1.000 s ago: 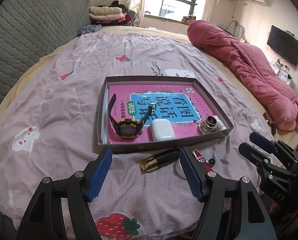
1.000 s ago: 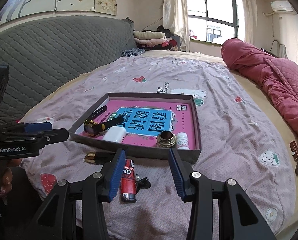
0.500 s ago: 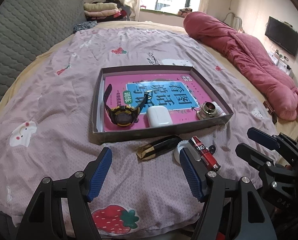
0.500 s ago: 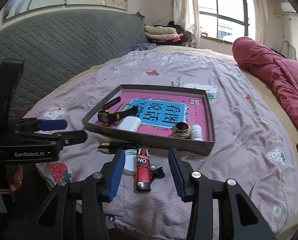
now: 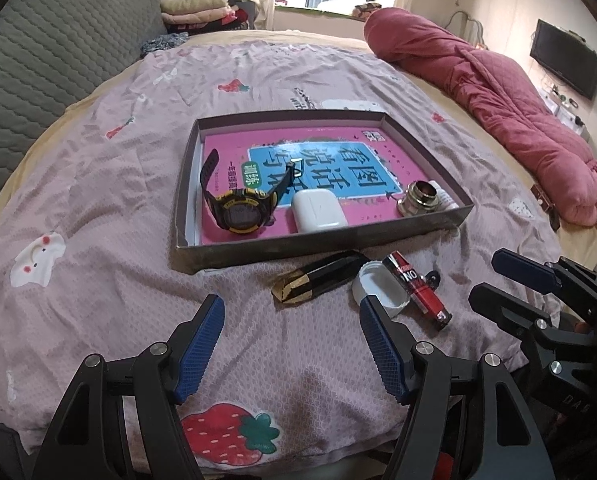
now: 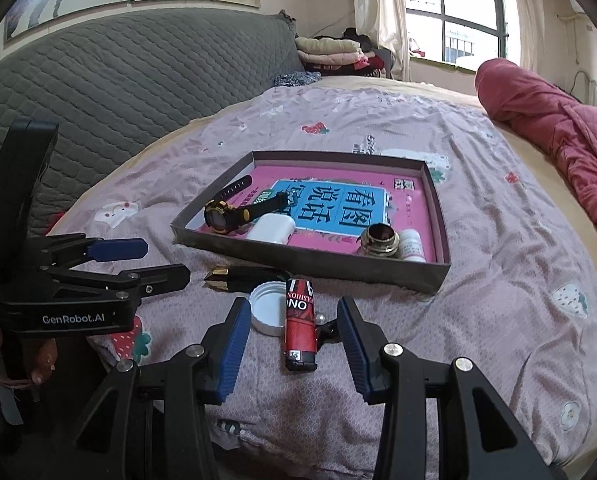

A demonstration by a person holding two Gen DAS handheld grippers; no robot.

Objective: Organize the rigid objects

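Pink bedspread (image 6: 478, 280) bears a red lighter (image 6: 300, 324), light, stiff and slick; right gripper (image 6: 294, 354) spread astride it, left gripper (image 5: 290, 348) spread empty; pinch its flat sides mid-body.

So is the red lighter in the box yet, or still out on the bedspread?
Out. The red lighter lies flat on the bedspread in front of the box, beside the white cap, between the open right gripper fingers, untouched.
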